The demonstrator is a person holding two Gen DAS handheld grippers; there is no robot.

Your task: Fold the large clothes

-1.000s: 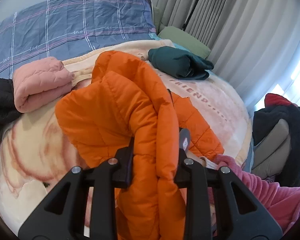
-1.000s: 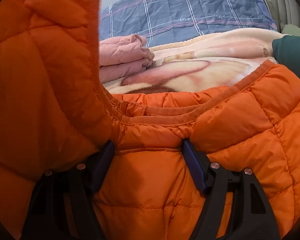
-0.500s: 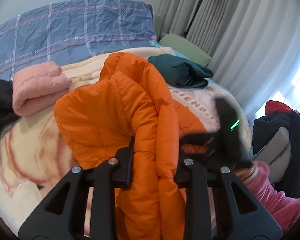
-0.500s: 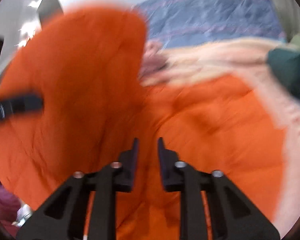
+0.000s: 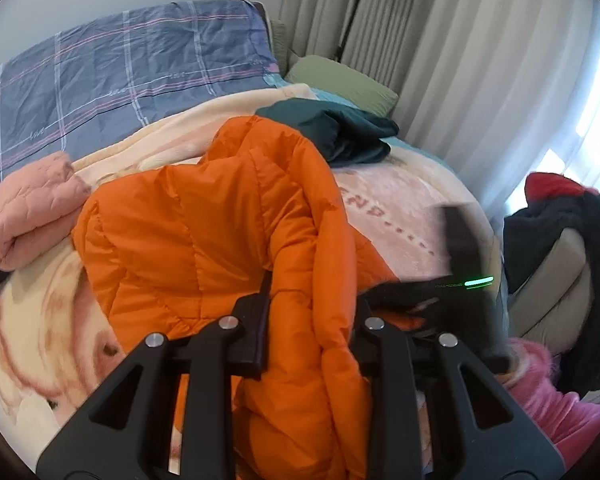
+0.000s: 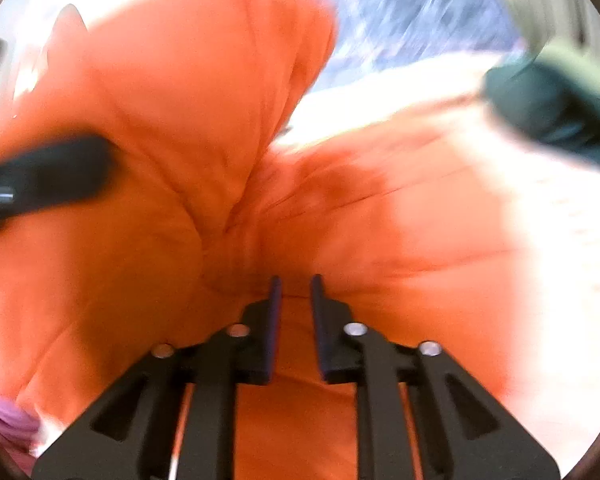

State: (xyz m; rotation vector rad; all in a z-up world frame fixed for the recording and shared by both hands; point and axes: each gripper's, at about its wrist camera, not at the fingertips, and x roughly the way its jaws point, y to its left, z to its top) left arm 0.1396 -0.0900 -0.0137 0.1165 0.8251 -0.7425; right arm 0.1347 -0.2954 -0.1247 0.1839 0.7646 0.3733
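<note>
Orange quilted puffer jacket [image 5: 204, 232] is lying heaped mid-bed on the cream blanket [image 5: 28, 320], running away from the camera toward the plaid pillow [image 5: 112, 76]. The left gripper [image 5: 312, 312] is pinching a thick fold of it. Rightward, the right gripper [image 6: 294, 296], which was clamping the collar a second ago, is now hovering narrowed and empty over the jacket's body
</note>
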